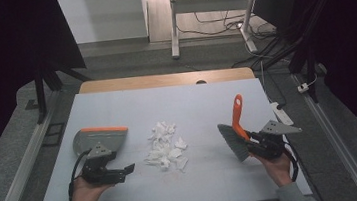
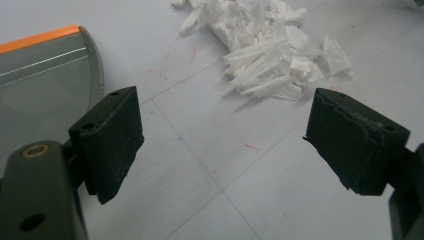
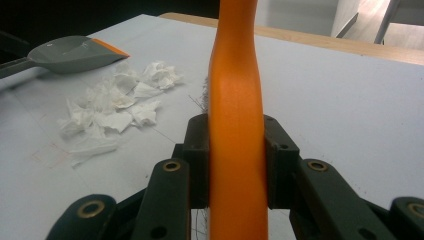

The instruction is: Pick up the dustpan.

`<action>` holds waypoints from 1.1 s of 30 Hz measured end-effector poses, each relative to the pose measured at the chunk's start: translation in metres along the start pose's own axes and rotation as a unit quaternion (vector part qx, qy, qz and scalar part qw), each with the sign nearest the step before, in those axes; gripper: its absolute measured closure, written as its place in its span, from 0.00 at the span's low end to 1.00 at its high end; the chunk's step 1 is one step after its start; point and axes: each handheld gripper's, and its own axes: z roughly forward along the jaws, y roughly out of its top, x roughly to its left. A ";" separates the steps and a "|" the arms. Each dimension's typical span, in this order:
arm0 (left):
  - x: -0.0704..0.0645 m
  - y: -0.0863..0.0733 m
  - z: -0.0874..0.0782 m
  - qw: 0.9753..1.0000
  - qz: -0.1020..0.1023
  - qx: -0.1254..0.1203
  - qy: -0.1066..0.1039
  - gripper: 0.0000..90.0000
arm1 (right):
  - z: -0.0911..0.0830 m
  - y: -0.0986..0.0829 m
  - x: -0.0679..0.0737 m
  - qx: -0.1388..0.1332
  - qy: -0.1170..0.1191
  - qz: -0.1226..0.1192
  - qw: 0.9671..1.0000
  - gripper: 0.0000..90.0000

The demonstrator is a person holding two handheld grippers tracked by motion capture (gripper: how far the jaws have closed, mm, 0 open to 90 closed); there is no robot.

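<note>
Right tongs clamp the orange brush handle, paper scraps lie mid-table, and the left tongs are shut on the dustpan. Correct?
Not quite. The left tongs are open and hold nothing; the dustpan lies beside them, as the left gripper view shows. The right tongs do clamp the brush, scraps mid-table.

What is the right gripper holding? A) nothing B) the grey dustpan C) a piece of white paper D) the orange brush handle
D: in the right gripper view, the right gripper has its jaws closed on both sides of the orange brush handle, while the grey dustpan lies on the table by the left gripper.
</note>
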 end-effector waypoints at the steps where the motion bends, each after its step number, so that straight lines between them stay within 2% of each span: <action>1: -0.001 0.001 0.000 1.000 0.001 -0.001 -0.001 0.18 | 0.000 0.000 0.000 0.000 0.000 0.000 1.000 0.77; 14: -0.004 0.011 -0.010 1.000 0.002 -0.010 0.007 0.18 | -0.004 0.000 -0.001 -0.006 -0.008 0.006 1.000 0.77; 15: -0.006 0.015 -0.008 1.000 0.006 -0.001 0.009 0.18 | -0.004 0.000 -0.001 -0.007 -0.007 0.007 1.000 0.77; 18: -0.007 0.020 -0.008 1.000 0.004 0.002 0.010 0.18 | -0.004 0.000 -0.002 -0.008 -0.007 0.007 1.000 0.77; 21: -0.014 0.030 -0.009 1.000 0.003 -0.012 0.007 0.18 | -0.005 -0.001 -0.004 -0.010 -0.004 0.011 1.000 0.77; 24: -0.015 0.034 -0.009 1.000 0.004 -0.011 0.014 0.18 | -0.005 -0.001 -0.005 -0.012 -0.002 0.015 1.000 0.77; 29: -0.007 0.036 -0.015 1.000 -0.006 0.001 0.028 0.19 | -0.004 0.001 -0.002 -0.011 0.000 0.007 1.000 0.77; 30: -0.002 0.035 -0.022 0.999 -0.006 -0.007 0.037 0.19 | -0.004 0.001 -0.001 -0.010 -0.001 0.006 1.000 0.77; 33: 0.002 0.033 -0.028 0.999 -0.007 -0.011 0.039 0.19 | -0.002 0.001 0.000 -0.006 -0.002 0.000 1.000 0.77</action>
